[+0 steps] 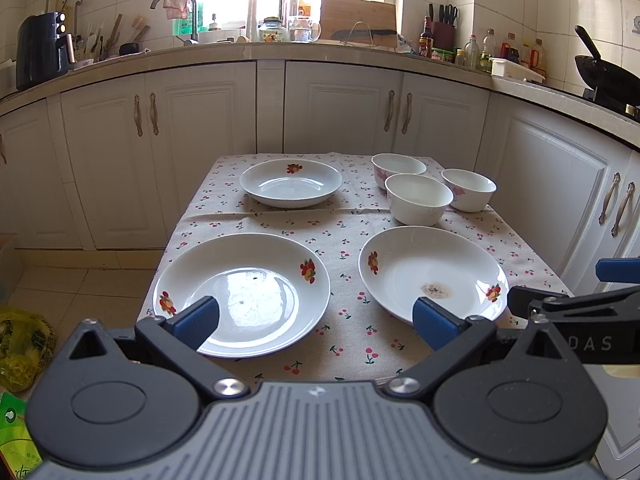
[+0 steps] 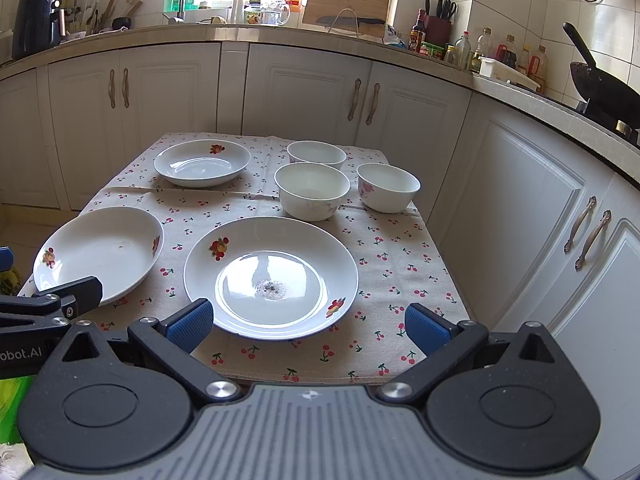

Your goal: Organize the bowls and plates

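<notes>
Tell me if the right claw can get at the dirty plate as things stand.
Probably yes. The right claw is open, and the dirty plate lies just ahead of it at the near edge of the table, with nothing between them and the bowls behind.

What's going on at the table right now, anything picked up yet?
Nothing yet. The left hand-held gripper and right hand-held gripper are both open and empty, at the near table edge. Three plates and three bowls sit separately, unstacked, on the cherry-print tablecloth.

Both wrist views face the table (image 1: 280, 220) from its near edge.
</notes>
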